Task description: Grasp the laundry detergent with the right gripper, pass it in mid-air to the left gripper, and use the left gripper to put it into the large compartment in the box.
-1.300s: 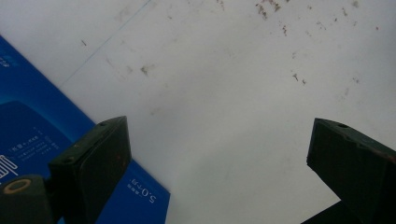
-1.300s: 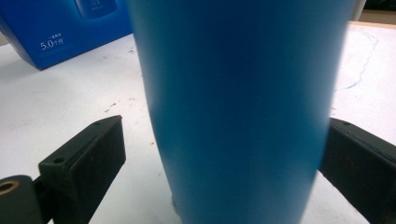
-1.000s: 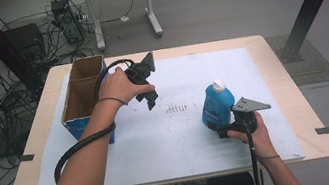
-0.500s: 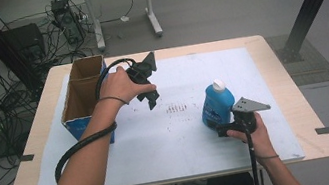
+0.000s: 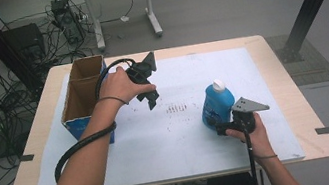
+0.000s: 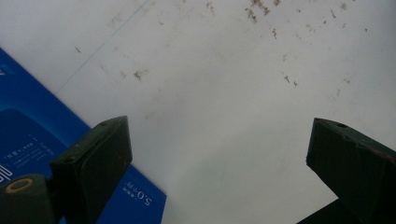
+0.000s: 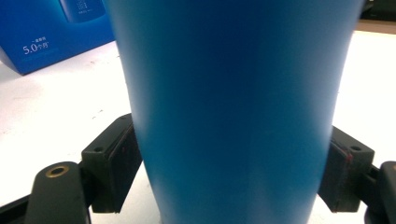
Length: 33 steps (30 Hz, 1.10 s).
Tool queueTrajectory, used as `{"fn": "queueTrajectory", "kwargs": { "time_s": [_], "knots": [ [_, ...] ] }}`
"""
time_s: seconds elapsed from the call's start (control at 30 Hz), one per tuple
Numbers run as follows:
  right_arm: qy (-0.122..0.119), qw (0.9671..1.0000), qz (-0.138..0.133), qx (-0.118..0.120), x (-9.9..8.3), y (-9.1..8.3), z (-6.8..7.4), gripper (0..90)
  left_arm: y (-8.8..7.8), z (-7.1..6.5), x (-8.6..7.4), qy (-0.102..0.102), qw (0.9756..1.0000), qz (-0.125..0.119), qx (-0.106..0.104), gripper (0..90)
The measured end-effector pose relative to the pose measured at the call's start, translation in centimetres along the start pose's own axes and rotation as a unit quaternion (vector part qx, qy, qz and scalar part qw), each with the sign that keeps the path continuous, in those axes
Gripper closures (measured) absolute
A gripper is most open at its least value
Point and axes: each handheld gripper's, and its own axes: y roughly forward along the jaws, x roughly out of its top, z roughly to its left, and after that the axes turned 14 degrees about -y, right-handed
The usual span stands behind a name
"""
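One legible print, "5.0个月", on blue box (image 7: 46,32) behind bottle (image 7: 233,107).

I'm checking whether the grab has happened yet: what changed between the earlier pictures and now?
The right tongs have just been closing around the blue bottle; their pads now sit against both sides of its base. Neither hand shifted visibly. The bottle stands upright in the same spot on the white mat, the left tongs hang open and empty above the mat beside the cardboard box, and the box has not moved.
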Motion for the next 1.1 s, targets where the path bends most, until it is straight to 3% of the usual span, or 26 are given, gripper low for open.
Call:
{"fn": "queueTrajectory", "kwargs": {
  "time_s": [0.8, 1.1],
  "knots": [
    [-0.008, 1.0000, -0.004, 0.002, -0.17, -0.01, -0.02, 38.3, 0.31, 0.33, -0.01, -0.005, 1.0000, 0.003, -0.001, 7.3],
    [-0.013, 0.9999, -0.005, 0.000, -0.23, -0.03, 0.03, 39.7, 0.36, 0.13, 0.00, -0.004, 1.0000, 0.004, -0.001, 7.4]
  ]
}}
